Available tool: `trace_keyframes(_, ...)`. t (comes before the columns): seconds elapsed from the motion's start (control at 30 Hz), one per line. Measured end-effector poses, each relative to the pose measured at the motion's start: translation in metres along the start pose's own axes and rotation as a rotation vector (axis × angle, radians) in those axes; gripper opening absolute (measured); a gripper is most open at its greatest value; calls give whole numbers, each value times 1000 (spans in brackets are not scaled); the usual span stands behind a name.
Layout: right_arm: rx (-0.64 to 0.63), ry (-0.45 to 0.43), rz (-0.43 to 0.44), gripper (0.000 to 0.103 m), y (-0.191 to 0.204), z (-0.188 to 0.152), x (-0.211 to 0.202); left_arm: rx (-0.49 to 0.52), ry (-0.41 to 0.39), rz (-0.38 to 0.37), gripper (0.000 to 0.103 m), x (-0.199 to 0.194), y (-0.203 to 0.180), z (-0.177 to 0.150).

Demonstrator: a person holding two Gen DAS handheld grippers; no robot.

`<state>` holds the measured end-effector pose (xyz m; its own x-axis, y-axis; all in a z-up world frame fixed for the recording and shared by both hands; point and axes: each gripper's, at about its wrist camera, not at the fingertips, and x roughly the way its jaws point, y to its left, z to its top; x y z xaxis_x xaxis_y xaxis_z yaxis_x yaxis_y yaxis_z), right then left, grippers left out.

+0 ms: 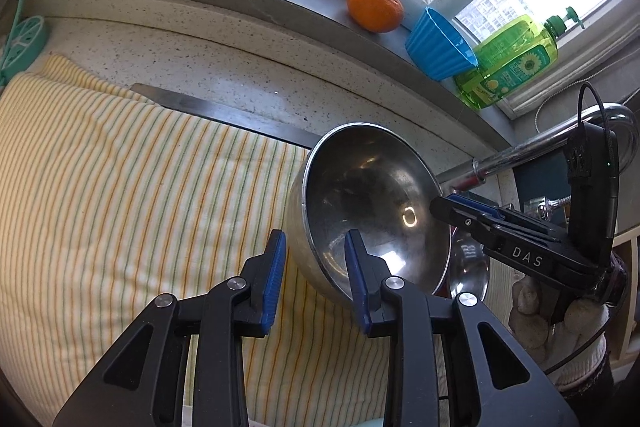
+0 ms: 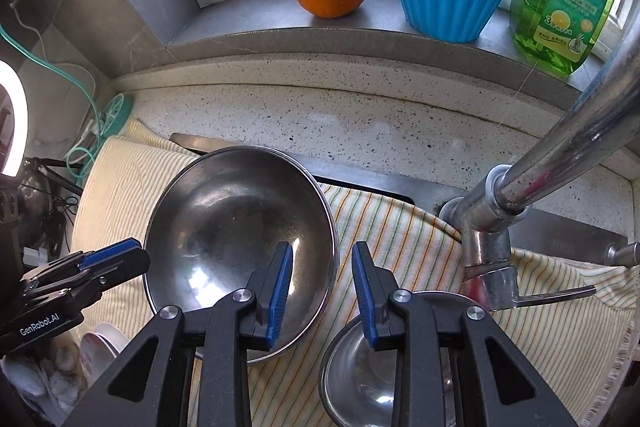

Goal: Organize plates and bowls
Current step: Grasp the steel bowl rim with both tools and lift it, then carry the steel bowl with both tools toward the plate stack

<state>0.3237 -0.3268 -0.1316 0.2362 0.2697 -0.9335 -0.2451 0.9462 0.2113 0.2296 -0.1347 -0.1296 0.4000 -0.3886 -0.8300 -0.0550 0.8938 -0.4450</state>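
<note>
Your left hand-held gripper [image 1: 316, 275] and right hand-held gripper [image 2: 322, 293] both straddle the rim of the large steel bowl [image 2: 240, 239], one pad inside and one outside on opposite sides, with a gap showing between pads and metal in each view; the jaws stand half open, apparently not yet clamped. The bowl sits tilted over the striped cloth [image 1: 120, 187] on the table [image 2: 360, 123], and whether its base touches the cloth is unclear. A smaller steel bowl [image 2: 360, 367] lies just beside it, low right. To do this step well, I judge you should close one gripper firmly on the rim before releasing anything, since polished steel slips. Both grippers point forward and slightly downward, facing each other across the bowl.
</note>
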Motion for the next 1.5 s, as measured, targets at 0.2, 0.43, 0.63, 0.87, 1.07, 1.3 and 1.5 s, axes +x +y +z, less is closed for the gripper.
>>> trace_keyframes(0.2, 7, 18, -5, 27, 0, -1, 7, 5, 13, 3, 26, 6, -1, 1)
trace_keyframes(0.43, 22, 33, -2, 15, -5, 0, 11, 13, 17, 6, 19, 12, -3, 3)
trace_keyframes(0.63, 39, 39, -3, 7, -11, 1, 12, 17, 17, 15, 15, 15, 0, 3)
trace_keyframes(0.87, 46, 42, -22, 7, -9, 1, 8, 19, 14, 16, 14, 13, -2, 3)
trace_keyframes(1.07, 49, 36, -27, 7, -9, -3, -3, 24, 8, 0, 14, 5, -6, 2)
trace_keyframes(1.3, 61, 18, -29, 7, -9, -12, -18, 44, 0, -14, 14, -6, -14, -4)
trace_keyframes(1.5, 77, 0, -36, 7, -9, -25, -34, 66, -2, -26, 14, -14, -19, -10)
